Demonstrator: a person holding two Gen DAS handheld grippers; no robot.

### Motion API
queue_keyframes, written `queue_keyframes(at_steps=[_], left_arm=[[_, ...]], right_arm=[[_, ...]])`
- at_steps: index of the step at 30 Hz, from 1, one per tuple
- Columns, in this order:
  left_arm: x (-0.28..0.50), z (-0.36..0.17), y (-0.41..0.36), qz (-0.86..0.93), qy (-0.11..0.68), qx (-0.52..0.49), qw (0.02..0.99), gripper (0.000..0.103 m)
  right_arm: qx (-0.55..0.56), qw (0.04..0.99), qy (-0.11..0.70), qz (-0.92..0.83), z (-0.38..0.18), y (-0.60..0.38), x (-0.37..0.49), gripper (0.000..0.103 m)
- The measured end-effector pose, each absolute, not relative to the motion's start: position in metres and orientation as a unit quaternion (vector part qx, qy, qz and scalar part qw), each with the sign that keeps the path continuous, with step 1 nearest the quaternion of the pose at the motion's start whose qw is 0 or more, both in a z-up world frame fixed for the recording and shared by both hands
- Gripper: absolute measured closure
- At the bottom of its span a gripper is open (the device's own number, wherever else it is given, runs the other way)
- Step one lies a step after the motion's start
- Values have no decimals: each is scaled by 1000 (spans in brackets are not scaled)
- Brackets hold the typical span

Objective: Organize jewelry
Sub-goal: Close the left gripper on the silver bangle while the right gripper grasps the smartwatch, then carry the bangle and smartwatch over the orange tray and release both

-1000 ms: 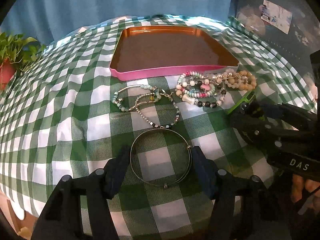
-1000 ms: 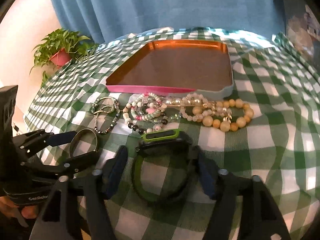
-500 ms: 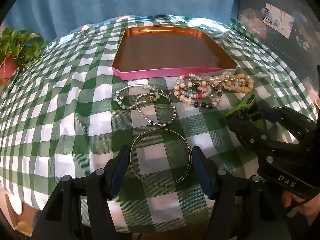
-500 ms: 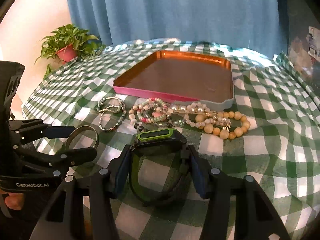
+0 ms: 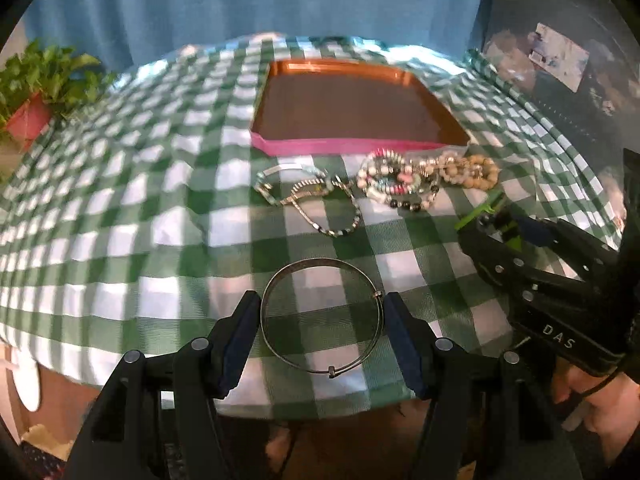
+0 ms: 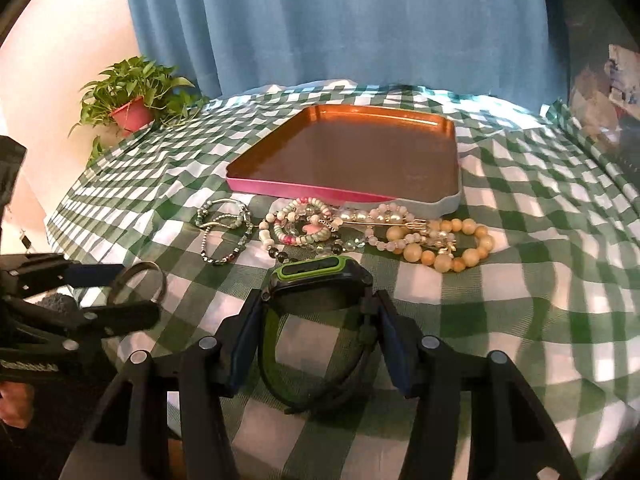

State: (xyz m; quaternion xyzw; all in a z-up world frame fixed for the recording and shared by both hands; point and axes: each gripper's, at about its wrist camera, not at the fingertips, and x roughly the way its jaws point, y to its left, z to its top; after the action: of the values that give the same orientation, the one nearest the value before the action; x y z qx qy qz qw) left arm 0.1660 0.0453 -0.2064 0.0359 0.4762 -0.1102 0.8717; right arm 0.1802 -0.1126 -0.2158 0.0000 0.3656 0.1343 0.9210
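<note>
Left wrist: left hand-held gripper (image 5: 322,322) clamps wire bangle (image 5: 320,316); right hand-held gripper (image 6: 316,328) grips green-black watch (image 6: 316,300).

The bangle (image 5: 320,316) looks like thin polished metal. The tray (image 6: 360,156) has a glossy coppery inside. The tablecloth (image 6: 520,280) is matt woven cloth. The watch (image 6: 316,276) looks like matt plastic.

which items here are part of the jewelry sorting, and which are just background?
Part of the job:
- metal bangle, held by left gripper
- green-and-black watch, held by right gripper
- beaded bracelets on the cloth
- thin chain bracelets
- tray

Background:
- potted plant
- blue curtain
- checked tablecloth
</note>
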Motion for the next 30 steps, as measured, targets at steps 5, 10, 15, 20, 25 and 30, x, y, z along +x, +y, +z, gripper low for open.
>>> queue_keyframes(at_steps=[5,10,15,20,25,30], left_arm=[[157,-180,53,-119,462,13,879,40],[150,-136,43,-131,426,19,895,40],[143,-83,23,-164,363,35,917,40],[149,-50,2,-185,324,49,927,40],[167,-38,-9,-187,291,67,936,40],[202,-40,0,-176,299,50,937,40]], right_arm=[[3,934,343,100,-190,-115,152,52],[38,943,320,78,-158,-125,128,52],[34,952,293,77,-117,-128,116,52],[35,957,270,100,-83,-128,121,53],[27,965,242,93,-64,-128,134,53],[46,965,242,95,-68,-135,165,52]])
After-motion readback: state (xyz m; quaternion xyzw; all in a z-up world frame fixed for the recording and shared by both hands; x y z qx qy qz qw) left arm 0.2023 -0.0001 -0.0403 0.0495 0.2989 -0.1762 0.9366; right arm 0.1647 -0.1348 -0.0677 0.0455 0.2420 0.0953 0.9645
